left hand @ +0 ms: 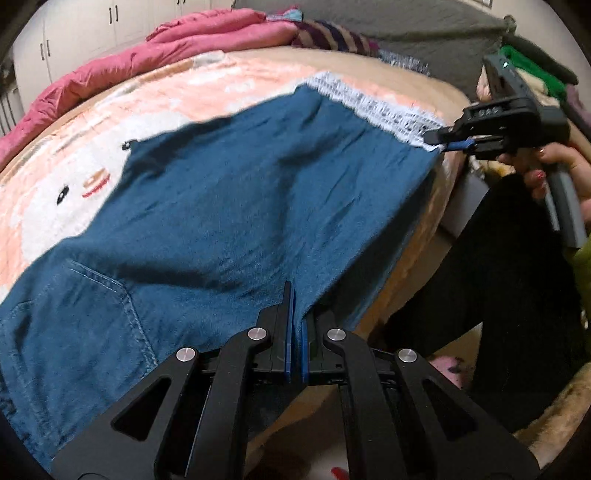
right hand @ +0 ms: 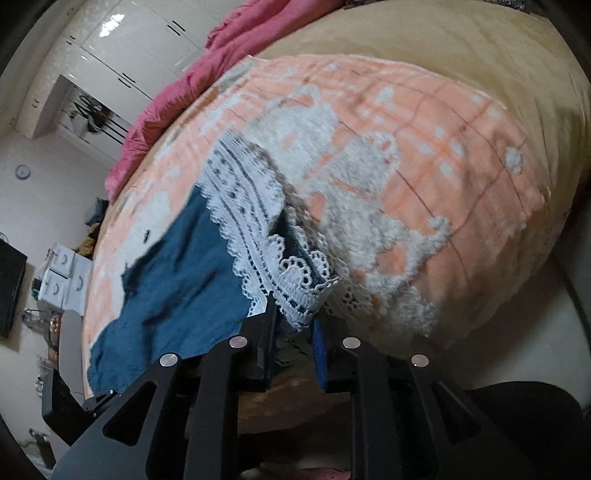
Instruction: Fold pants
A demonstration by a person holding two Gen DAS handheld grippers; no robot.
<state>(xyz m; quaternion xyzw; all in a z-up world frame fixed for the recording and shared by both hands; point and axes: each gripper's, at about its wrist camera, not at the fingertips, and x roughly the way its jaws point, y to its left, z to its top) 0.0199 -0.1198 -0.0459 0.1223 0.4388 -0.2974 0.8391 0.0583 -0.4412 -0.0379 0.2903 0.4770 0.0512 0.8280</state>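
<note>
Blue pants (left hand: pixel 221 206) with a white lace hem (left hand: pixel 376 107) lie spread across the peach blanket (left hand: pixel 110 129) on a bed. My left gripper (left hand: pixel 297 314) is shut on the near edge of the blue fabric, which runs up from between its pads. At the right corner of the hem is my right gripper (left hand: pixel 439 142), held by a hand (left hand: pixel 554 166). In the right wrist view its jaws (right hand: pixel 295 314) stand slightly apart, with the bunched lace hem (right hand: pixel 251 221) lying loosely between them. The blue pants (right hand: pixel 177 280) stretch away to the left.
A pink quilt (left hand: pixel 147 55) is heaped along the bed's far side, with striped and grey bedding (left hand: pixel 406 33) beside it. The bed's edge drops off at the right, where a person's black-clad leg (left hand: pixel 498 277) stands. White wardrobe doors (right hand: pixel 122 44) line the far wall.
</note>
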